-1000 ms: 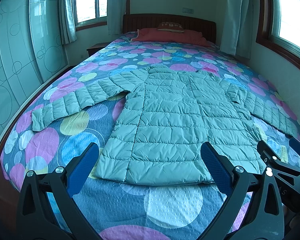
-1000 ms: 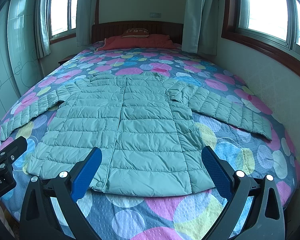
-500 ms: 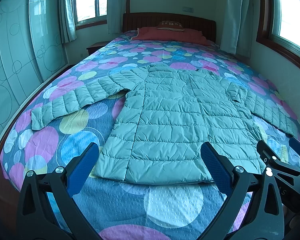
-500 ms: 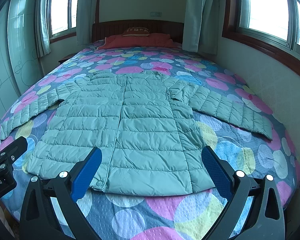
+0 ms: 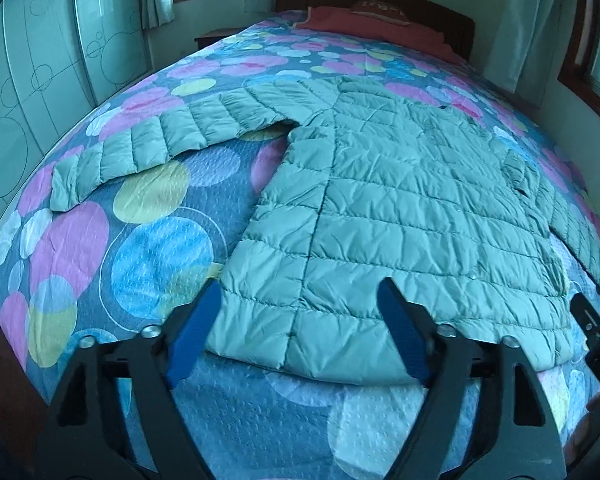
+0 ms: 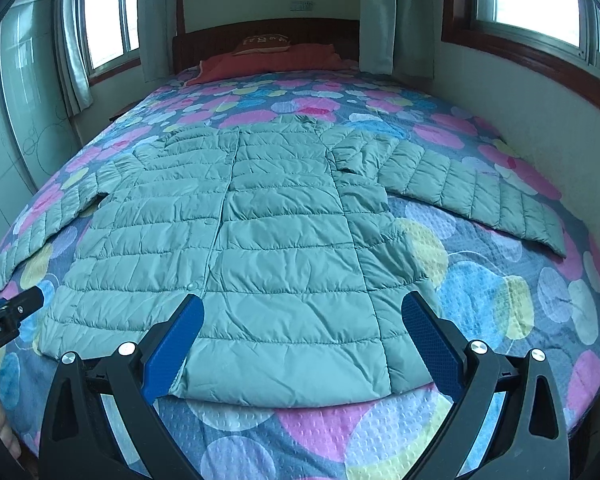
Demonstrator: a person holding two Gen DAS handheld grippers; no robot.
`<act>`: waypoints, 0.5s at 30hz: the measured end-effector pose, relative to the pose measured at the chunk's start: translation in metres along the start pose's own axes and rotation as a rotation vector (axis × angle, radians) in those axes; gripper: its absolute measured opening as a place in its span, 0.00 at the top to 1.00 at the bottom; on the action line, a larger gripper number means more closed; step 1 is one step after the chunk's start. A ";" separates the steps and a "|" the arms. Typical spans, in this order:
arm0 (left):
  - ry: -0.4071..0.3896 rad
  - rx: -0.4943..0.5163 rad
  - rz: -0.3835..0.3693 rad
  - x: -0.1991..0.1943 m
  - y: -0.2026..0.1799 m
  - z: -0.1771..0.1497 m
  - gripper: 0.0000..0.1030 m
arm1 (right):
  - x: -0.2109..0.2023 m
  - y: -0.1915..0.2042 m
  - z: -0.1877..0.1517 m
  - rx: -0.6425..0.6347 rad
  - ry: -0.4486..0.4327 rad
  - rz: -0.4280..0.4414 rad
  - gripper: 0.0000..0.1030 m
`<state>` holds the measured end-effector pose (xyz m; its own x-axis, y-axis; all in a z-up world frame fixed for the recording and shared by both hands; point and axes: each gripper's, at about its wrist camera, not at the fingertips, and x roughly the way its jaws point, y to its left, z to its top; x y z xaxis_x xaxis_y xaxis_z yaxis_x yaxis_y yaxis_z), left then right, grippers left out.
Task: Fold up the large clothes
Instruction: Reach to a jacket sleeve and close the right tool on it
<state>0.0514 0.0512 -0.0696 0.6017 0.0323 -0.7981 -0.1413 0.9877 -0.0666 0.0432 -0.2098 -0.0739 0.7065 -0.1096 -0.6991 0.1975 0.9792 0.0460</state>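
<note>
Both grippers lower, left gripper (image 5: 300, 308) closing.

Daylit bedroom: bed (image 6: 480, 432) with circle-print cover, dark wood headboard (image 6: 300, 34), curtained windows (image 6: 104, 16), frosted wardrobe doors (image 5: 40, 80).

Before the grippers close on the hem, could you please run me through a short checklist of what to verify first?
1. Puffer jacket lies flat, front up, on the bed: ok.
2. Both sleeves spread out to the sides, not tucked under: ok.
3. Left gripper lined up over the hem's left corner: ok; its fingers are closing, with fabric seen between them but not yet pinched.
4. Right gripper over the hem's right part, fingers wide apart, nothing held: ok.
5. Front snaps fastened along the placket: cannot tell.
6. Hem edge free of bunching where the fingers will bite: ok, only light wrinkles.
</note>
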 end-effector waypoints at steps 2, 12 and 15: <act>0.023 -0.035 0.000 0.013 0.010 0.006 0.43 | 0.010 -0.008 0.002 0.021 0.017 -0.003 0.20; 0.034 -0.278 0.118 0.069 0.079 0.035 0.20 | 0.060 -0.084 0.024 0.259 0.034 0.018 0.25; 0.048 -0.361 0.147 0.083 0.101 0.038 0.17 | 0.072 -0.135 0.030 0.413 -0.001 0.039 0.25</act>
<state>0.1173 0.1591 -0.1198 0.5184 0.1534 -0.8413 -0.4958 0.8555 -0.1495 0.0877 -0.3548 -0.1093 0.7196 -0.0745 -0.6904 0.4267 0.8318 0.3550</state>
